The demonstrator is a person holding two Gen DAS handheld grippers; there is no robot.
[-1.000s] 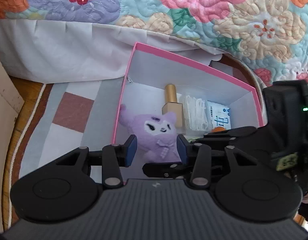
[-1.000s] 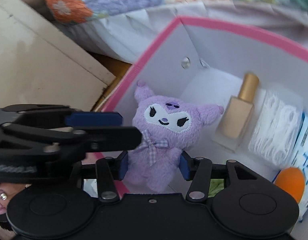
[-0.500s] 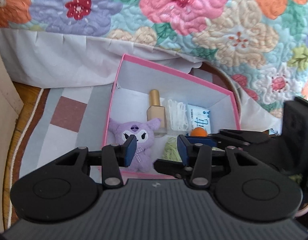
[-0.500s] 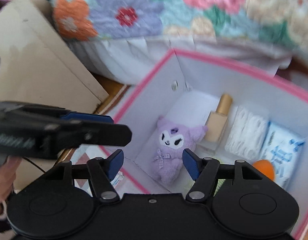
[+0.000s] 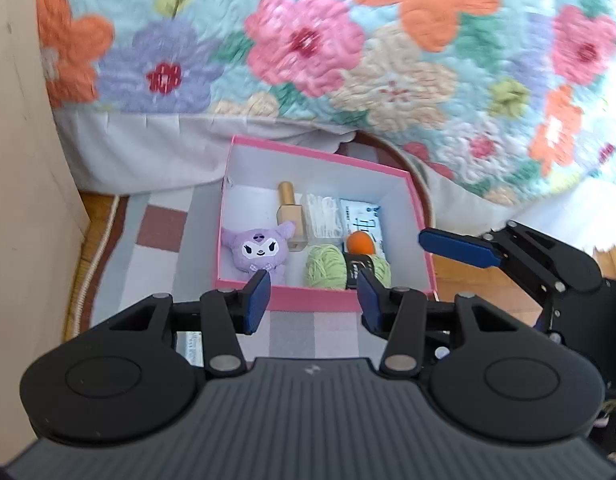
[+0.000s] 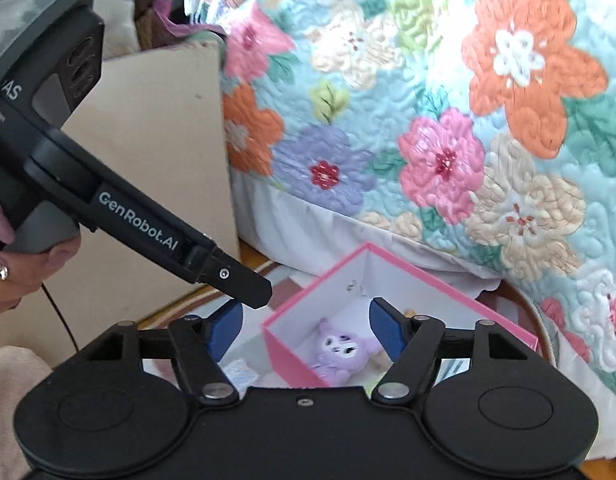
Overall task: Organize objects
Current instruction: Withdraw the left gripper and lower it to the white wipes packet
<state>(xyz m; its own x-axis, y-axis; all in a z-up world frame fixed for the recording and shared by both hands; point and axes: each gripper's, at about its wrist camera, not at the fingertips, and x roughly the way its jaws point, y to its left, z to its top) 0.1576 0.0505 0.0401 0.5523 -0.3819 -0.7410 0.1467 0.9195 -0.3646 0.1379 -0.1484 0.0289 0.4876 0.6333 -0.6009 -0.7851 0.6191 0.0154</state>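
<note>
A pink box point(image 5: 421, 216) with white walls stands on the rug below both grippers. Inside lie a purple plush toy point(image 5: 257, 249), a gold bottle point(image 5: 290, 216), a white cotton pack point(image 5: 323, 216), a blue-and-white packet point(image 5: 362, 216), an orange ball point(image 5: 360, 242) and green yarn point(image 5: 326, 266). My left gripper point(image 5: 313, 300) hangs above the box's near wall, jaws opening with nothing between them. My right gripper point(image 6: 306, 330) is also high above the box point(image 6: 428, 284), jaws opening and empty; the plush toy point(image 6: 342, 350) shows between them far below. The left gripper's finger point(image 6: 244, 284) crosses the right wrist view.
A flowered quilt point(image 5: 348, 60) and white bed skirt hang behind the box. A beige board point(image 5: 24, 160) stands at the left. A checked rug point(image 5: 160, 236) covers the wooden floor. A hand point(image 6: 12, 272) holds the left gripper's handle. A small packet point(image 6: 238, 372) lies on the rug.
Both grippers have risen away from the box, which now looks smaller. The right gripper let go of the purple plush toy and its jaws spread wider. The toy stays in the box.
</note>
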